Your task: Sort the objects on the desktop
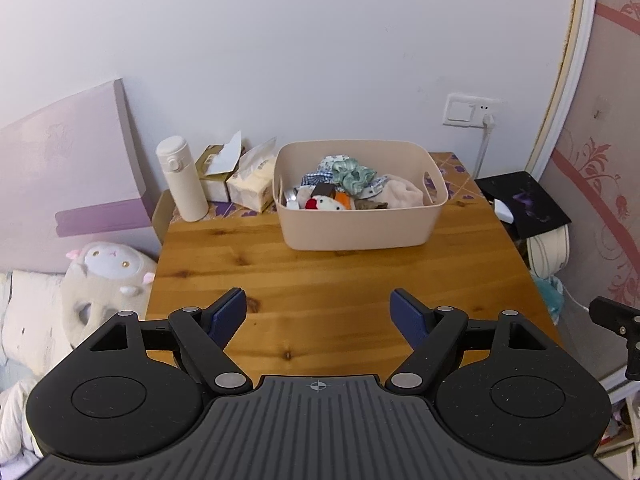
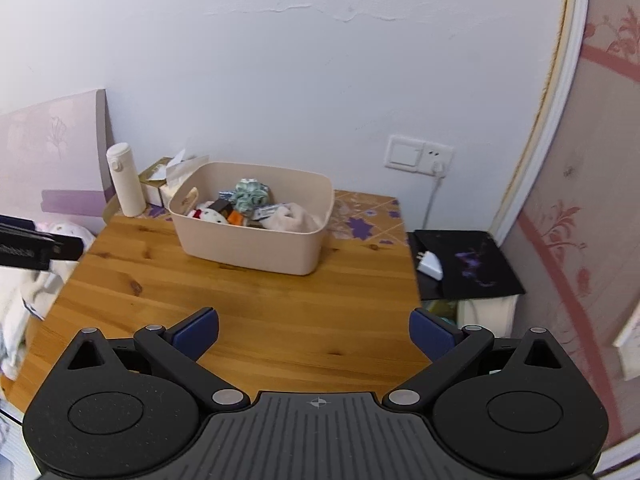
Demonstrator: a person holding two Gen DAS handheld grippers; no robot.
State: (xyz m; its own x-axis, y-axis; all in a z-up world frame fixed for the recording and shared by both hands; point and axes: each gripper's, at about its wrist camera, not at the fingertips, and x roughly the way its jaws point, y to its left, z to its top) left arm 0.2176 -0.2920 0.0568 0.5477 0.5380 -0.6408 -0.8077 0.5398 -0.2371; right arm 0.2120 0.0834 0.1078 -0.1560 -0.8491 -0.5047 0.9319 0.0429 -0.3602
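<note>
Bin [image 1: 360,224] long axis left-right

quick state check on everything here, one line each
left gripper: jaws open, empty
right gripper: jaws open, empty
beige storage bin: upright, filled with small items
white thermos: upright, lid shut
tissue pack: opened, tissue sticking out
wall socket: plug inserted

No legible text, brand or number anywhere. Tissue pack [image 1: 253,184], at 11 o'clock from the beige bin [image 1: 360,232], carries faint print, too blurred to read. Only sign: a small crosshair mark on the left gripper [image 1: 319,310] body, same on the right gripper [image 2: 314,330].
</note>
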